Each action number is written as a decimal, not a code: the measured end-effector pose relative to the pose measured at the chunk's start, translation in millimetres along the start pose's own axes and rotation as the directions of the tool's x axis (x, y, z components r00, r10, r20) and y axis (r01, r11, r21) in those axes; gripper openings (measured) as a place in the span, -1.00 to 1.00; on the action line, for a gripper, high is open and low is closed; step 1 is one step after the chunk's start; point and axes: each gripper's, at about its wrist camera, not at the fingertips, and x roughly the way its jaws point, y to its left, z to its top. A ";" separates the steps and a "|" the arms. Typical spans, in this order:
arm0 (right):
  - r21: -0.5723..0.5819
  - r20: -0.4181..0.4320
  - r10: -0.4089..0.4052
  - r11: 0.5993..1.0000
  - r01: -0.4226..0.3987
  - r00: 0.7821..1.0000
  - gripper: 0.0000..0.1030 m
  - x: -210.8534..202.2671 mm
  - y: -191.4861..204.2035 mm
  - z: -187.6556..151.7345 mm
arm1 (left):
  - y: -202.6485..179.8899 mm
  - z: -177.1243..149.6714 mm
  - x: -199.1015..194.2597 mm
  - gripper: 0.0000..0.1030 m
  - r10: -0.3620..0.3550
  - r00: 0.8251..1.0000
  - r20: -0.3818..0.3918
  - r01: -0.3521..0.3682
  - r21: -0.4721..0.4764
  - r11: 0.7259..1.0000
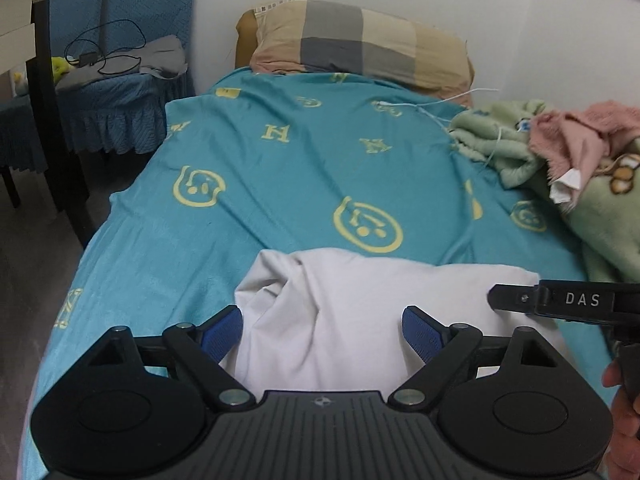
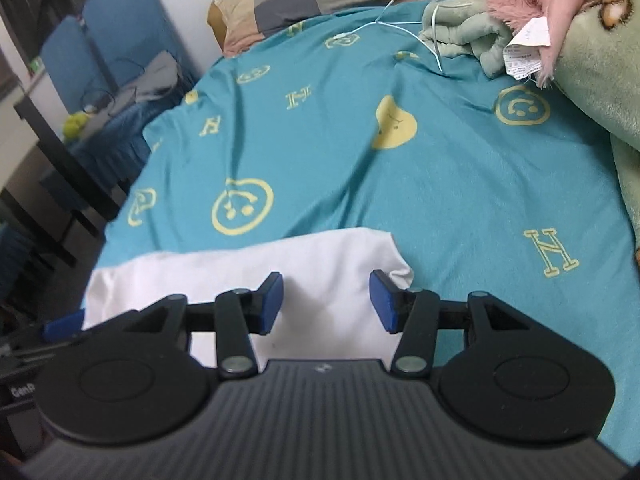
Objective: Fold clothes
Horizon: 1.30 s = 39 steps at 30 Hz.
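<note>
Surface: teal bedsheet [image 1: 280, 168]; one white garment [image 1: 328, 320]
Room: one checked pillow [image 1: 360, 40]; two blue chairs [image 1: 120, 20]
Tools: left gripper [image 1: 322, 332] wide apart, right gripper [image 2: 326, 300] half apart; both empty

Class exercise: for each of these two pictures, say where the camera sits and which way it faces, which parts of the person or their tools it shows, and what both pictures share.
Left wrist: rides the left gripper, looking down the bed towards the pillow; shows its open blue pads, the right gripper's finger and a hand.
Right wrist: rides the right gripper, same heading; shows its open pads over the white garment.
Shared: white garment, teal sheet, pillow, green blanket.
</note>
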 end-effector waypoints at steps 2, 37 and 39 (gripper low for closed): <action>-0.007 0.007 0.003 1.000 -0.003 1.000 -0.01 -6.5 2.1 -1.8 | 0.9 -1.4 -6.1 0.72 -0.002 1.000 0.008 0.002 -0.004 1.000; -0.023 -0.087 -0.077 0.997 0.075 0.993 -0.01 -63.8 2.6 -79.4 | -10.9 -66.7 -73.7 0.73 -0.020 0.996 -0.090 0.019 -0.016 1.000; 0.021 -0.082 -0.061 0.998 0.063 0.995 -0.01 -67.1 -1.3 -74.4 | -4.1 -59.9 -85.4 0.73 -0.106 0.990 -0.096 0.094 -0.122 0.988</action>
